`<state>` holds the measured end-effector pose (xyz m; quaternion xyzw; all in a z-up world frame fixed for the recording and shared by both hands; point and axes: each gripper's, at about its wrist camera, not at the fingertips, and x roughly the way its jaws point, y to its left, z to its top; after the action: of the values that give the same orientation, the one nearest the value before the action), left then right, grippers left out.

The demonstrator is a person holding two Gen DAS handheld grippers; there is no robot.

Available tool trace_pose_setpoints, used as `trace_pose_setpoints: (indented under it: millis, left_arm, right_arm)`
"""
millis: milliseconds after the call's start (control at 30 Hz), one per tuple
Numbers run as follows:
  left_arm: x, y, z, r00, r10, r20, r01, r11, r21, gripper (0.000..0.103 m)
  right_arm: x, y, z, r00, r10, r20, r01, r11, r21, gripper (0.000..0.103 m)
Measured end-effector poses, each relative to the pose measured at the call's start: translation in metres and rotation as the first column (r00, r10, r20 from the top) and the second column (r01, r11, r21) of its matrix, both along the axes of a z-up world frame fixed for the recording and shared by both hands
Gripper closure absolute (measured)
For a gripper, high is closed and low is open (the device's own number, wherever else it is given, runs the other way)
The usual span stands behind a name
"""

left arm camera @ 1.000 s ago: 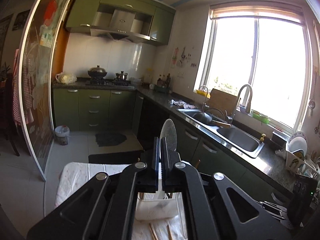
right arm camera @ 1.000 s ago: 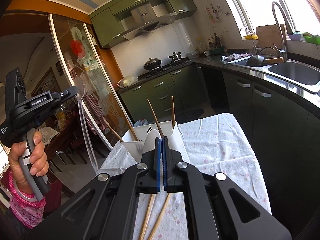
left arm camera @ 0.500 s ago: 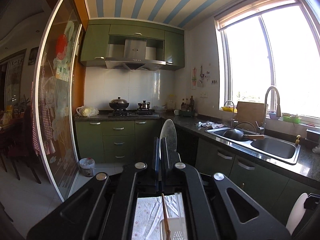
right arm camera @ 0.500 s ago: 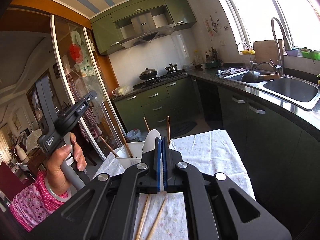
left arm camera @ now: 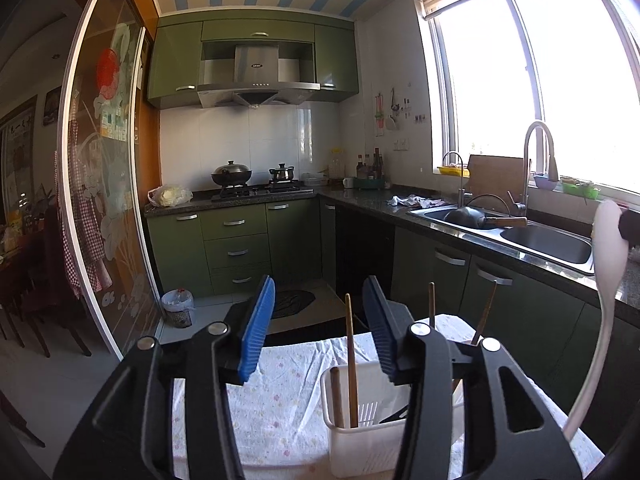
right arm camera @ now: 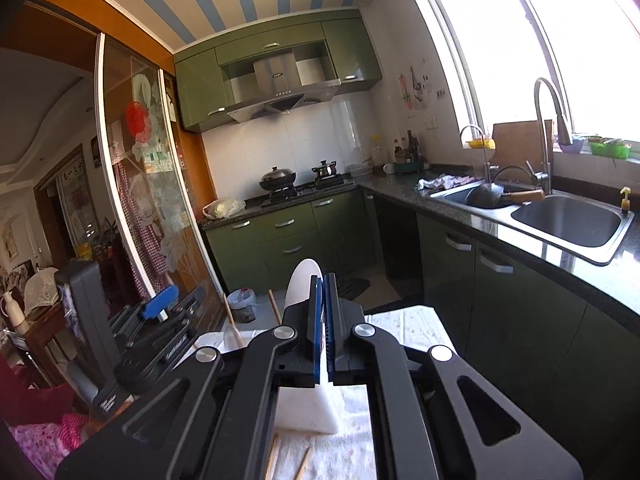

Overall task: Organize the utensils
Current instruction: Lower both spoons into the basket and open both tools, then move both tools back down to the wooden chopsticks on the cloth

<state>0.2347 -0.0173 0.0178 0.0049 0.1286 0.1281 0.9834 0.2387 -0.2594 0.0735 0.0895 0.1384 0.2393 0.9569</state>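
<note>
Chopsticks (left arm camera: 351,360) are standing upright in the white utensil holder (left arm camera: 362,446), which is sitting just below the wide-open left gripper (left arm camera: 318,330), while the right gripper (right arm camera: 323,322), nearer its right side, is clamping a white spoon (left arm camera: 608,280) hanging lengthwise downward.

The counter (left arm camera: 280,408) is draped in a white cloth with small flowers (right arm camera: 404,328). A white plastic utensil holder (left arm camera: 360,440) stands on the cloth, just below and ahead of the left jaws. Two loose wooden chopsticks (right arm camera: 302,466) lie on the cloth beneath the right jaws, nearer than the holder.
</note>
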Motion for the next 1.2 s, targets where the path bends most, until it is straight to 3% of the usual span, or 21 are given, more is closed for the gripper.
trace_pose_setpoints:
  millis: [167,300,567,700,767,867,967,1033,1200]
  left_arm:
    - [-0.016,0.005,0.003,1.000,-0.007,-0.001,0.007,1.000,-0.021,0.056]
    - [-0.029,0.008,0.001,1.000,-0.014,-0.020,0.013,0.999,-0.037,0.052]
    - [-0.050,0.013,-0.017,0.995,-0.036,-0.097,0.028,0.996,-0.088,0.046]
    - [-0.056,0.015,-0.025,0.990,-0.033,-0.138,0.020,0.996,-0.091,0.046]
    - [-0.057,0.014,-0.030,0.986,-0.031,-0.164,0.017,0.996,-0.089,0.043]
    - [-0.056,0.010,-0.041,0.974,-0.037,-0.222,0.015,0.995,-0.102,0.041]
    - [-0.052,0.003,-0.058,0.948,-0.031,-0.315,-0.007,0.993,-0.118,0.041]
    - [-0.047,-0.004,-0.073,0.916,-0.033,-0.399,-0.020,0.992,-0.128,0.041]
    - [-0.031,-0.016,-0.122,0.791,-0.081,-0.606,-0.067,0.974,-0.217,0.041]
  right_arm:
    - [0.022,0.020,0.017,0.987,-0.112,0.114,0.113,0.994,-0.001,0.100]
    - [0.045,0.041,0.013,0.972,-0.164,0.166,0.174,0.983,-0.050,0.100]
    - [0.077,0.084,-0.032,0.981,-0.143,0.131,0.165,0.970,-0.181,0.100]
    - [0.077,0.089,-0.052,0.988,-0.116,0.102,0.135,0.971,-0.198,0.099]
    - [0.072,0.086,-0.056,0.989,-0.108,0.098,0.125,0.974,-0.189,0.092]
    - [0.057,0.073,-0.054,0.991,-0.097,0.094,0.111,0.982,-0.153,0.091]
    - [0.031,0.049,-0.053,0.992,-0.099,0.084,0.108,0.987,-0.118,0.089]
    - [0.010,0.031,-0.059,0.992,-0.104,0.071,0.110,0.989,-0.098,0.086]
    - [-0.029,-0.009,-0.085,0.993,-0.115,-0.007,0.114,0.991,-0.074,0.081]
